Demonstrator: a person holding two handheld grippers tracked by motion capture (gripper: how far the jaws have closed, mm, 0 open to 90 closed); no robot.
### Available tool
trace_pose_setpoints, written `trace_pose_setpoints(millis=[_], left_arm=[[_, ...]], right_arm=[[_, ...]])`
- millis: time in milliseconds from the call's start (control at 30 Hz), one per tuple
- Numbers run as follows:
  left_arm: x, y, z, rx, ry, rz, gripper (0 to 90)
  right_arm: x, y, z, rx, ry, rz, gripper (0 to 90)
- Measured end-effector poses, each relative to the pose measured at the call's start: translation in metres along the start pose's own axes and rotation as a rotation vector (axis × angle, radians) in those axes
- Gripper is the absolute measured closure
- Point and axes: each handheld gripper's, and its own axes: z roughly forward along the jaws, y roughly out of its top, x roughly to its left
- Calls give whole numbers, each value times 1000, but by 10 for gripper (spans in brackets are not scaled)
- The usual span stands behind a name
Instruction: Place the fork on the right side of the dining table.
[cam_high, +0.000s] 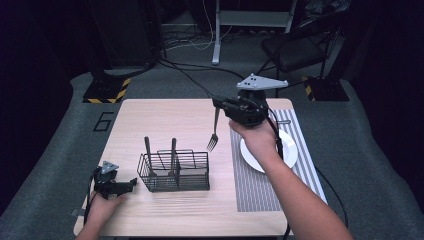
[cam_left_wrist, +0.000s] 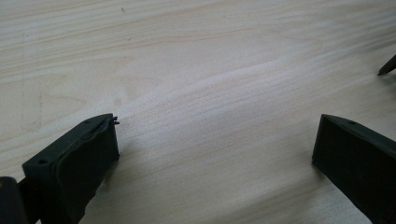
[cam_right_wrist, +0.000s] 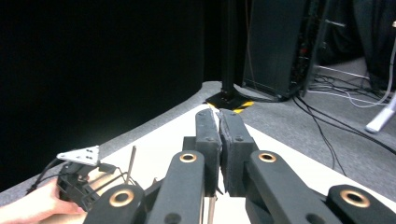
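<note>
My right gripper (cam_high: 219, 104) is held up over the middle of the table, shut on the handle of a metal fork (cam_high: 214, 137) that hangs tines down to the right of and above the basket. In the right gripper view the jaws (cam_right_wrist: 219, 116) are pressed together, with the thin fork handle (cam_right_wrist: 212, 205) showing below them. A black wire basket (cam_high: 175, 172) stands on the table with two utensils (cam_high: 148, 150) upright in it. My left gripper (cam_high: 131, 183) rests on the table just left of the basket. Its jaws (cam_left_wrist: 218, 125) stand wide open over bare wood.
A white plate (cam_high: 287, 150) lies on a striped placemat (cam_high: 250, 187) at the right of the wooden table (cam_high: 165, 120). Another utensil (cam_high: 284, 121) lies beyond the plate. A chair (cam_high: 295, 50) and cables are on the floor past the far edge.
</note>
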Motion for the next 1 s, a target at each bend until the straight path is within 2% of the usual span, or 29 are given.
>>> trace_pose_setpoints(millis=[433,567,1000], left_arm=[[0,0,0,-1,1,0,0],[0,0,0,-1,1,0,0],[0,0,0,0,0,-1,0]], right_arm=[[-19,-31,-14,-3,-65,27,872],[-21,-42,-18,-11,-79,44,872],[-24,-81,-26,-1,-151,46,872]])
